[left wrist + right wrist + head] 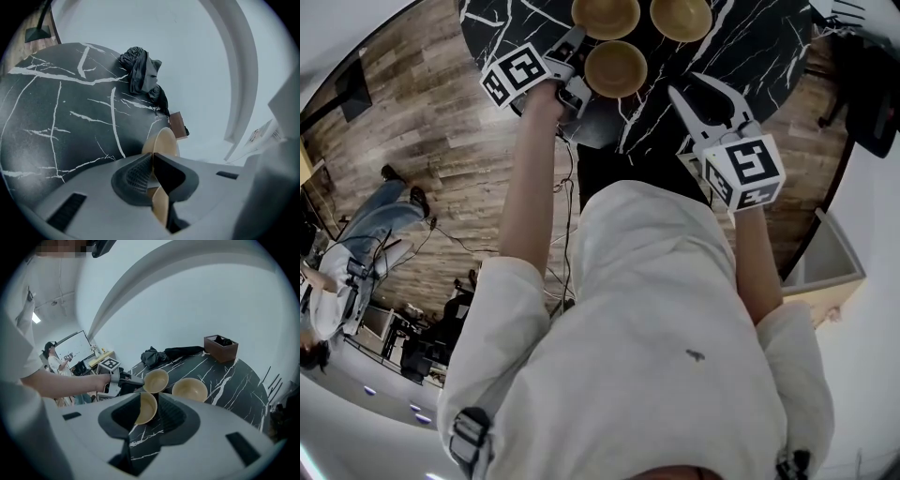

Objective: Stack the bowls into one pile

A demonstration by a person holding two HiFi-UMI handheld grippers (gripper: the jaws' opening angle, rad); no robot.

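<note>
Right tongs [692, 92] hang wide and empty above the bench's [759, 56] near edge. Left tongs [153, 161] pinch the rim of the left bowl [164, 140], just beside a nearer bowl [616, 68] and a right-hand bowl [680, 16], all toward that edge.

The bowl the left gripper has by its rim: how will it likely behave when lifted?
The bowl looks rigid: its thin rim shows no bend between the left gripper's closed jaws. Pinched at one edge only, it will probably hang tilted and could pivot. Its smooth tan surface suggests it may slip.
</note>
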